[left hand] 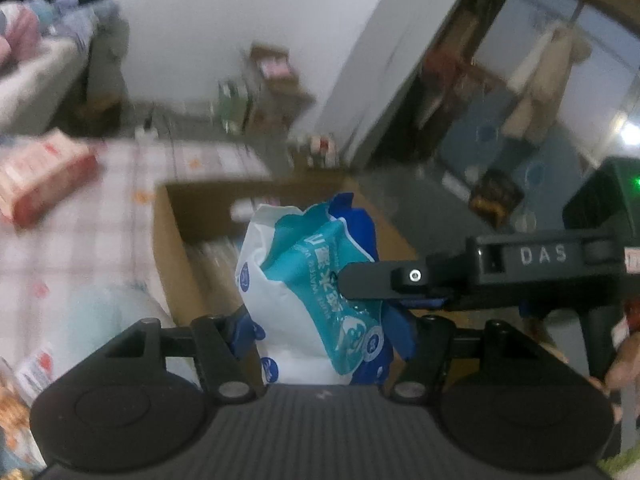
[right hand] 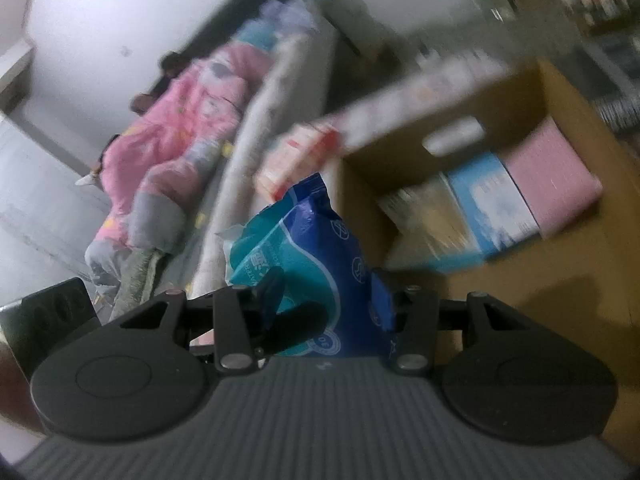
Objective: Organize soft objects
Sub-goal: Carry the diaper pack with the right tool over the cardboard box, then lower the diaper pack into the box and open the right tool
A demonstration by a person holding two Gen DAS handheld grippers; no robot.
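A soft blue, teal and white wipes pack [left hand: 312, 292] is held between both grippers above an open cardboard box [left hand: 168, 264]. My left gripper [left hand: 320, 332] is shut on its lower part. My right gripper [right hand: 328, 308] is also shut on the pack [right hand: 312, 248]; its black finger [left hand: 384, 280] presses the pack's right side in the left wrist view. Inside the box [right hand: 560, 92] lie a pink pack [right hand: 556, 184], a light blue pack [right hand: 492, 200] and a beige one [right hand: 436, 216].
A red and white carton [left hand: 40, 184] lies on the checked tablecloth [left hand: 100, 240] left of the box. A sofa with pink bedding [right hand: 188, 128] stands beyond. Shelves [left hand: 272, 88] stand at the far wall; a doorway [left hand: 520, 100] is on the right.
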